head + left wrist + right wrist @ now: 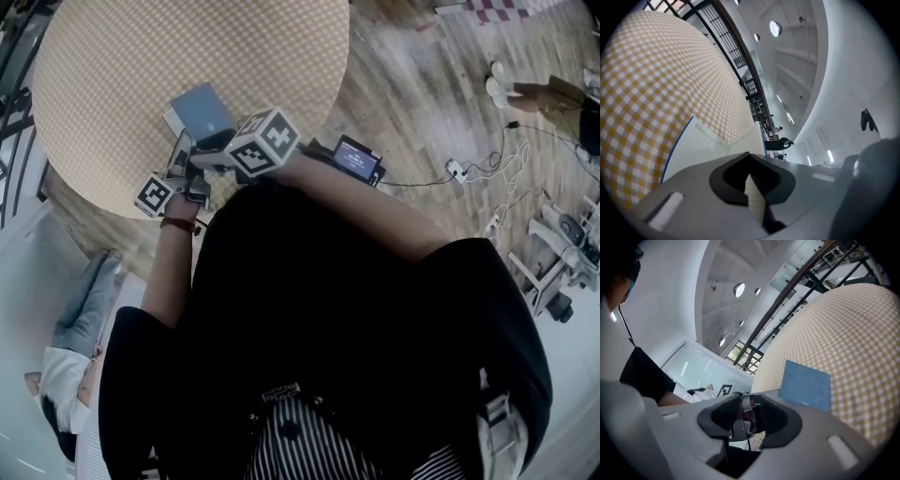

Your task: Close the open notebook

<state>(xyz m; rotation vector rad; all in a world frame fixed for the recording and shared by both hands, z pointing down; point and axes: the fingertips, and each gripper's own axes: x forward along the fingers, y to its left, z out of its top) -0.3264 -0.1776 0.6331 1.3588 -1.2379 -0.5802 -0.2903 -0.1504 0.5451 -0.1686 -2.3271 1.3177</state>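
Note:
The notebook [202, 111] lies near the round checked table's [112, 56] near edge, its blue cover uppermost in the head view. In the left gripper view its white lined pages [701, 147] lie open just past my left gripper [752, 183], and a strip of lined page shows through the narrow gap between the jaws. In the right gripper view the blue cover [806, 385] stands tilted up off the cloth, just beyond and right of my right gripper [747, 420]. The right jaws are apart with nothing between them. Both grippers [180, 155] [217, 142] sit at the notebook's near side.
The table's rim [94, 202] is right under my hands. On the wooden floor lie a small screen device [356, 157], a power strip with cables [457, 171] and a person's feet [525, 91]. Another person sits low at the left [80, 319].

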